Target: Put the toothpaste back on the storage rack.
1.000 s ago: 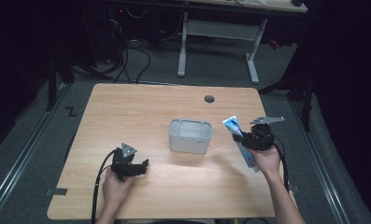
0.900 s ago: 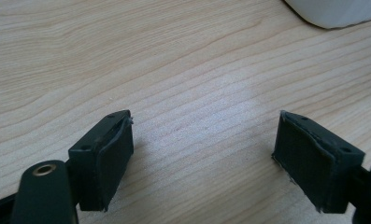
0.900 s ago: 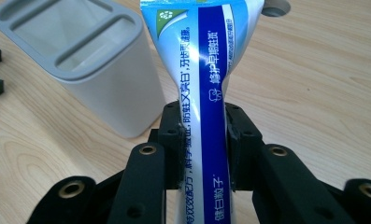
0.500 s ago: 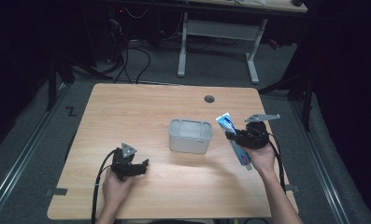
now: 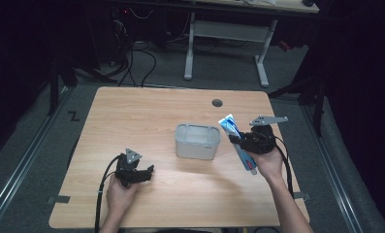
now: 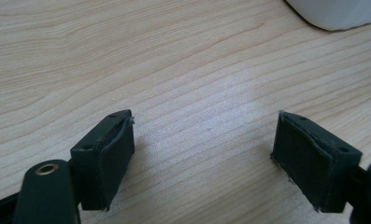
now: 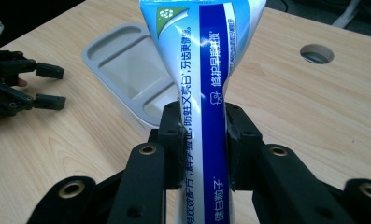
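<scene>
A blue and white toothpaste tube (image 5: 236,139) (image 7: 204,70) is clamped across its middle by my right gripper (image 5: 239,141) (image 7: 203,144), held above the table just right of a grey lidded box (image 5: 198,141) (image 7: 127,70). The tube's flat end points up and toward the box. My left gripper (image 5: 149,172) (image 6: 204,161) rests low over the wooden table at the front left, jaws wide apart with bare wood between them. A white corner of the box (image 6: 335,11) shows at the top right of the left gripper view.
The wooden table (image 5: 132,121) has a round cable hole (image 5: 217,103) near its far edge. Beyond the table stand a white desk frame (image 5: 226,34) and loose cables on a dark floor. The other hand's gripper (image 7: 15,84) shows at the left of the right gripper view.
My right gripper has carried the toothpaste tube leftward, closer to the grey box. The left gripper has stayed in place.
</scene>
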The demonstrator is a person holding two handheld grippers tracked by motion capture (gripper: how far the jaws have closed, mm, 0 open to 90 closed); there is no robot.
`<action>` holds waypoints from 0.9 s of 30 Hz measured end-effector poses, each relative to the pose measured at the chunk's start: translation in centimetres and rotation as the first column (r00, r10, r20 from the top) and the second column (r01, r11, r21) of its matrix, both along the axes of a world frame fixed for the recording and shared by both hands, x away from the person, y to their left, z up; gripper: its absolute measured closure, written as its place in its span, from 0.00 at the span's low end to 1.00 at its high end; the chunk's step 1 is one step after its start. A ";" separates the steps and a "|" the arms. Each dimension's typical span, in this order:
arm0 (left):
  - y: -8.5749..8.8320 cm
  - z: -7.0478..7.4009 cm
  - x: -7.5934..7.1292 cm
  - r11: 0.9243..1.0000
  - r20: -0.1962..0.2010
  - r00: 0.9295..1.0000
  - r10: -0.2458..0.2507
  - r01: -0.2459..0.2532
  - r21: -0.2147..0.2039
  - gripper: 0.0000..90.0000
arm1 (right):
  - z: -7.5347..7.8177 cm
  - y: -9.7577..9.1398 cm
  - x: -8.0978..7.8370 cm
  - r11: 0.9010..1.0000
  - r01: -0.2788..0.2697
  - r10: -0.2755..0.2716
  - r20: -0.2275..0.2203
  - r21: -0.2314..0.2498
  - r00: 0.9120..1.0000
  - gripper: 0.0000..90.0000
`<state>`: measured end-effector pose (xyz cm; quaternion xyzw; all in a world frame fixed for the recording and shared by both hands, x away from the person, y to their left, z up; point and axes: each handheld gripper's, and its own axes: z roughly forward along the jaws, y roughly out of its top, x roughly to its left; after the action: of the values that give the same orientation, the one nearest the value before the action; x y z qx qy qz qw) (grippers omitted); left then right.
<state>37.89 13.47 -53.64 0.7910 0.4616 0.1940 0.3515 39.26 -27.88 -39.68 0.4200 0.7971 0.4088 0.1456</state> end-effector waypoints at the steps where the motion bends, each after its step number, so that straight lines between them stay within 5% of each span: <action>1: 0.0 0.0 0.0 1.000 0.000 1.000 0.000 0.000 0.000 0.23 | 0.2 0.2 0.0 1.000 -0.008 0.008 0.005 -0.004 1.000 0.80; 13: 0.1 0.0 0.2 1.000 0.000 1.000 0.006 -0.006 -0.006 0.24 | 1.6 1.1 0.2 0.999 -0.033 0.033 0.020 -0.010 0.999 0.80; 19: 0.1 0.0 0.1 1.000 0.003 1.000 0.007 -0.007 0.000 0.25 | 1.7 1.7 0.6 0.998 -0.052 0.051 0.029 0.024 0.998 0.80; 23: 0.0 0.0 0.3 1.000 0.001 1.000 0.004 -0.004 0.001 0.26 | 2.6 2.0 0.4 0.996 -0.070 0.065 0.083 0.049 0.994 0.80; 27: 0.0 0.0 0.2 1.000 0.003 1.000 0.010 -0.010 0.001 0.26 | 2.5 2.9 0.5 0.996 -0.081 0.080 0.066 0.025 0.995 0.80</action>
<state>38.12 13.45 -53.62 0.7888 0.4648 0.1971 0.3506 39.79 -24.93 -37.14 0.3760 0.8024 0.4388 0.1490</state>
